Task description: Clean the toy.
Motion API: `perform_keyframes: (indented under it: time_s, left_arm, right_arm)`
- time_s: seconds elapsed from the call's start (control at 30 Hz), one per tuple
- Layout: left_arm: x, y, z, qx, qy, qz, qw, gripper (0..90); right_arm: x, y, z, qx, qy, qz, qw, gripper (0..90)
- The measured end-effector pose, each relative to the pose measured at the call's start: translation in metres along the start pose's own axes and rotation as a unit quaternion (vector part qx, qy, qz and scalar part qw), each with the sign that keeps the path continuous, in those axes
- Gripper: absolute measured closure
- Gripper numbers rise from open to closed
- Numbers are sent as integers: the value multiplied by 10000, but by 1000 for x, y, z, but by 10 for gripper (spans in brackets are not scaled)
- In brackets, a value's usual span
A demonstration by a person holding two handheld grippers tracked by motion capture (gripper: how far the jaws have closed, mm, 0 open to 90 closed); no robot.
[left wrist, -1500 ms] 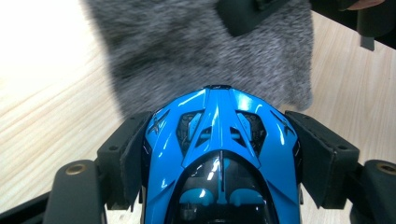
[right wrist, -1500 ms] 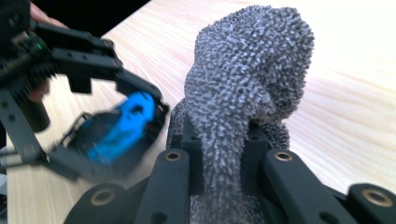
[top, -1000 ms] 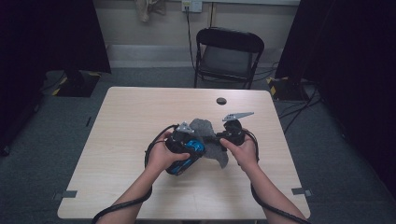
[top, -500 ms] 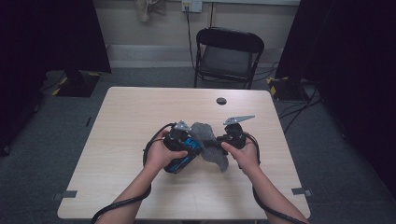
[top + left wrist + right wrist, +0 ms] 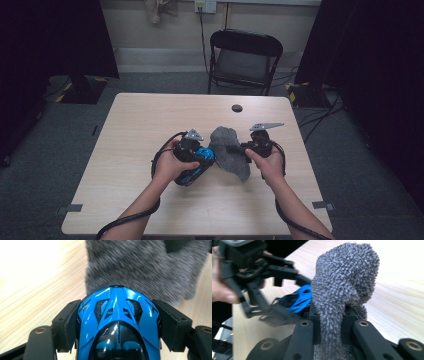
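Dark curtains flank a grey-carpeted room where a black folding chair (image 5: 244,60) stands behind a pale wooden table (image 5: 140,130); a small round black disc (image 5: 237,108) lies near the table's far edge, well apart from the work. At the middle of the table a person's two hands bring their tools together.

The left gripper (image 5: 202,156), held in the left hand (image 5: 170,167), has its two black jaws clamped on the flanks of a glossy blue plastic toy car (image 5: 117,325). In the left gripper view the pads press both sides of the car's body, and its nose points at and just meets a fuzzy grey knitted cloth (image 5: 147,267) lying ahead of it on the wood. From above, the car (image 5: 199,162) sits just left of the cloth (image 5: 229,150), touching its edge.

The right gripper (image 5: 240,148), held in the right hand (image 5: 270,165), pinches the cloth: in the right gripper view its jaws stand narrow with a bunched fold of the nubby grey fabric (image 5: 342,290) squeezed between them, the rest rising in a rounded hump above the jaws. Behind that hump the left gripper (image 5: 272,312) and the blue car (image 5: 299,300) show close by, the car's front against the cloth. The far part of the cloth rests on the table between the two hands.
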State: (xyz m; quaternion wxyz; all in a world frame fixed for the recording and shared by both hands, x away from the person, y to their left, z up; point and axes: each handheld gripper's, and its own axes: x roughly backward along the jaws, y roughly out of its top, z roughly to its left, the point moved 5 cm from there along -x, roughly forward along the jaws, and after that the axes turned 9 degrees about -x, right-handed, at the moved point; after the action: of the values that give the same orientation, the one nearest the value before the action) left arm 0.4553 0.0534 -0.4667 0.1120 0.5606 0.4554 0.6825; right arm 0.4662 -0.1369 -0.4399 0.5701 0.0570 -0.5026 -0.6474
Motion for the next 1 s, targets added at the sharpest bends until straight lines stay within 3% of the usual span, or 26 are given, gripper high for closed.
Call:
perform_keyframes:
  time_s: [0.23, 0.37, 0.47, 1.0]
  left_arm:
    - [1, 9, -13, -124, -181, -136, 9997, 262]
    - [-1, 12, -16, -183, -190, -94, 9996, 262]
    - [-2, 11, -15, -191, -146, -44, 9997, 262]
    - [-2, 7, -9, -138, -92, 41, 9999, 262]
  right_arm:
    - [-6, 4, -6, 31, -259, 85, 9996, 776]
    - [-15, 7, 4, 49, -39, 83, 9999, 776]
    - [-20, 8, 11, 176, -15, 156, 9997, 776]
    - [-20, 4, 17, 275, 198, 336, 9989, 776]
